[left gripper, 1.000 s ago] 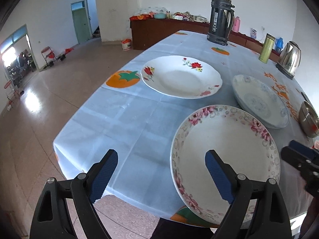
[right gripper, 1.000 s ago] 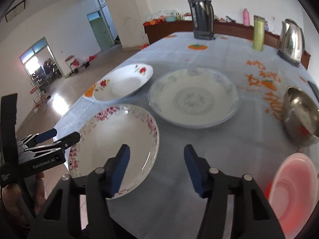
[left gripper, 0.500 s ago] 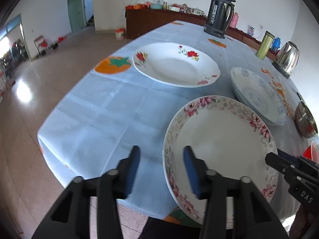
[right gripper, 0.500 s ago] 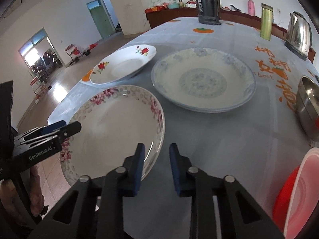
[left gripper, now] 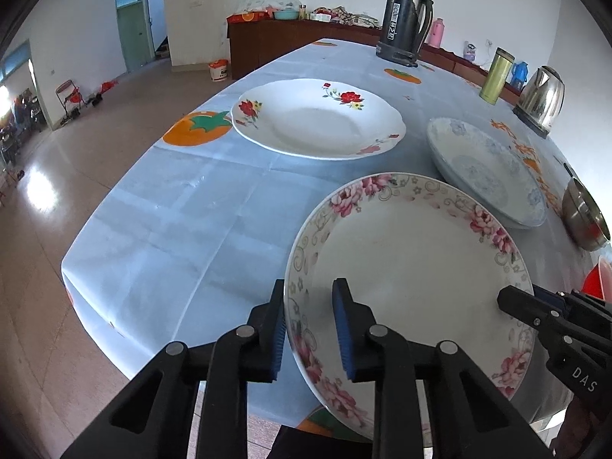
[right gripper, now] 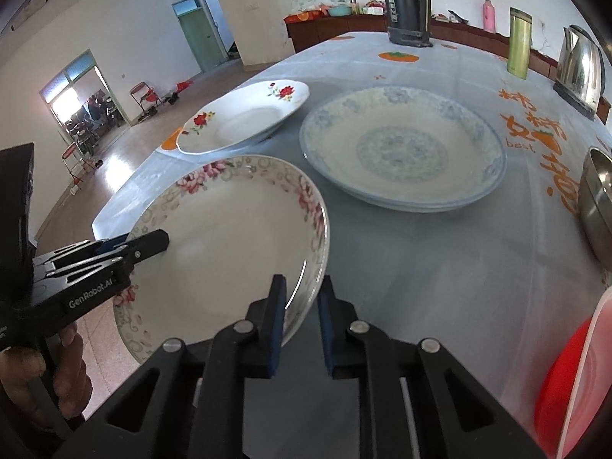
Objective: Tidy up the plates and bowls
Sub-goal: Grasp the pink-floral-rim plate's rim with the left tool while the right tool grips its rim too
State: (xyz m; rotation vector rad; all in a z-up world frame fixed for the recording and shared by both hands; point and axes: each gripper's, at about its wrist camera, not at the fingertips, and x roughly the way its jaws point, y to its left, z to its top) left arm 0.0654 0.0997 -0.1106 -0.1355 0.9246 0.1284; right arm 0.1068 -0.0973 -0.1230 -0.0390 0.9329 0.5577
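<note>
A pink-flowered plate (left gripper: 413, 267) sits at the table's near corner and also shows in the right wrist view (right gripper: 229, 237). My left gripper (left gripper: 308, 306) is shut on its left rim. My right gripper (right gripper: 300, 306) is shut on its opposite rim; it shows in the left wrist view (left gripper: 512, 302). The plate looks slightly tilted off the cloth. A red-flowered plate (left gripper: 317, 118) lies further back and a blue-patterned plate (right gripper: 401, 149) lies to the right.
A steel bowl (right gripper: 596, 199) and a red bowl (right gripper: 573, 382) are at the right. A black thermos (left gripper: 405, 15), a green bottle (left gripper: 493, 76) and a kettle (left gripper: 541, 95) stand at the far side. The table edge (left gripper: 88, 290) drops off to the floor on the left.
Both grippers moved in and closed from open onto opposite rims of the pink-flowered plate.
</note>
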